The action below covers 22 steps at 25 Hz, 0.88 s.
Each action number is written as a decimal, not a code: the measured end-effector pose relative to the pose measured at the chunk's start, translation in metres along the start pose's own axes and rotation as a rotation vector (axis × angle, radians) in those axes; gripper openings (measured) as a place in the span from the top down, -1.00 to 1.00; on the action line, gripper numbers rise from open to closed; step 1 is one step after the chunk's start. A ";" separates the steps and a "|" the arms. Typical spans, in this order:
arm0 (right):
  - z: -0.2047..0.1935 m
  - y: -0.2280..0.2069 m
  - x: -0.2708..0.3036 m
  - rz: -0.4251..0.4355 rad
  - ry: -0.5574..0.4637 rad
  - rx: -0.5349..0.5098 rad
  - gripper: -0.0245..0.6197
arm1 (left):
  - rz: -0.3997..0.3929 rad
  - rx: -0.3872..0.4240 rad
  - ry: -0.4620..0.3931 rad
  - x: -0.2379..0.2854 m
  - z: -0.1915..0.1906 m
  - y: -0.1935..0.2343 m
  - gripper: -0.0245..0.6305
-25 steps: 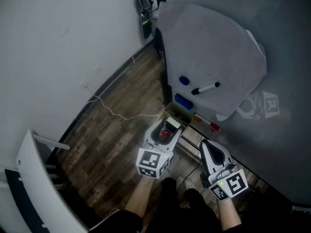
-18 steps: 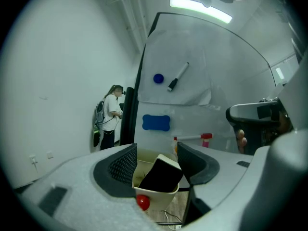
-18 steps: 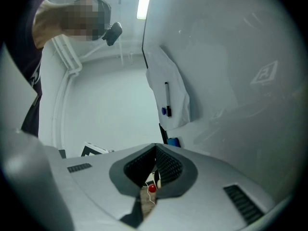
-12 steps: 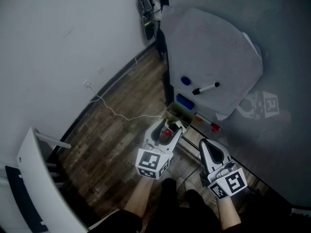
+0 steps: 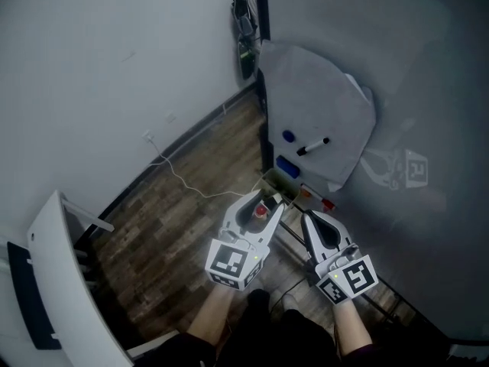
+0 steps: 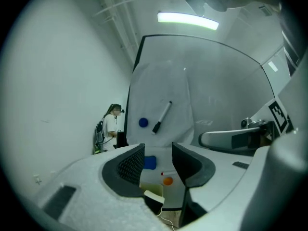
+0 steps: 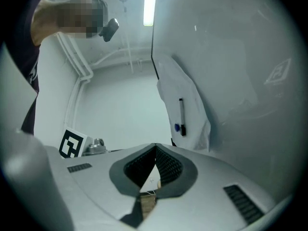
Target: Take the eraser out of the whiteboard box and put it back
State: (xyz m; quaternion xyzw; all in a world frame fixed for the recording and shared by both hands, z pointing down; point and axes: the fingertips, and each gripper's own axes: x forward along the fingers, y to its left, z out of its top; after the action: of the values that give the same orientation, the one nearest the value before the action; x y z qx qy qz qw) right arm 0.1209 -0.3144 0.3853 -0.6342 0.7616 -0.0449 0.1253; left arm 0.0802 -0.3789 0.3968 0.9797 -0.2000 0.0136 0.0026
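Higher now, the left claw [image 6: 158,154] has narrowed, part-open, empty; right claw [image 7: 155,148] closed; box [image 5: 277,180] half-hidden.

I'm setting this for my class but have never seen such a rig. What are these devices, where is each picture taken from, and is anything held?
A person holds a two-jaw gripper in each hand. One picture is from a head camera looking down; two from cameras on the grippers. The left gripper has just been closing, yet its jaws stand apart, empty. The right gripper is shut, empty. On the board ahead: a black marker, a blue block, probably the eraser; a small box below.
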 end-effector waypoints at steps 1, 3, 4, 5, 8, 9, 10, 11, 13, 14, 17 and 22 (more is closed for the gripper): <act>0.007 0.003 0.001 0.015 -0.012 -0.005 0.91 | 0.003 0.010 -0.016 -0.004 0.010 -0.004 0.41; 0.020 0.011 0.002 0.043 -0.037 -0.017 0.91 | 0.015 0.034 -0.052 -0.013 0.031 -0.012 0.51; 0.027 0.014 0.002 0.058 -0.049 -0.023 0.91 | 0.022 0.045 -0.070 -0.019 0.041 -0.015 0.55; 0.033 0.018 0.002 0.071 -0.060 -0.027 0.91 | 0.030 0.057 -0.088 -0.024 0.049 -0.018 0.58; 0.049 0.028 0.001 0.107 -0.092 -0.035 0.91 | 0.057 0.085 -0.125 -0.038 0.070 -0.026 0.72; 0.053 0.032 0.000 0.119 -0.102 -0.038 0.91 | 0.066 0.090 -0.138 -0.043 0.078 -0.030 0.75; 0.058 0.035 0.000 0.130 -0.111 -0.042 0.91 | 0.073 0.097 -0.154 -0.046 0.085 -0.032 0.78; 0.062 0.038 -0.001 0.140 -0.120 -0.048 0.91 | 0.081 0.104 -0.167 -0.050 0.091 -0.034 0.79; 0.068 0.042 -0.001 0.155 -0.133 -0.063 0.91 | 0.096 0.112 -0.182 -0.056 0.099 -0.037 0.84; 0.070 0.044 -0.002 0.162 -0.139 -0.067 0.91 | 0.102 0.118 -0.186 -0.058 0.101 -0.039 0.86; 0.075 0.049 -0.002 0.178 -0.151 -0.072 0.91 | 0.115 0.137 -0.195 -0.062 0.105 -0.042 0.91; 0.076 0.057 -0.002 0.187 -0.150 -0.089 0.91 | 0.129 0.142 -0.195 -0.069 0.106 -0.044 0.91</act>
State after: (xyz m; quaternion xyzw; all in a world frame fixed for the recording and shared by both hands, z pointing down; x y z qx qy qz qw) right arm 0.0855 -0.2943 0.2990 -0.5670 0.8071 0.0482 0.1574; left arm 0.0370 -0.3130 0.2886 0.9592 -0.2604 -0.0673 -0.0868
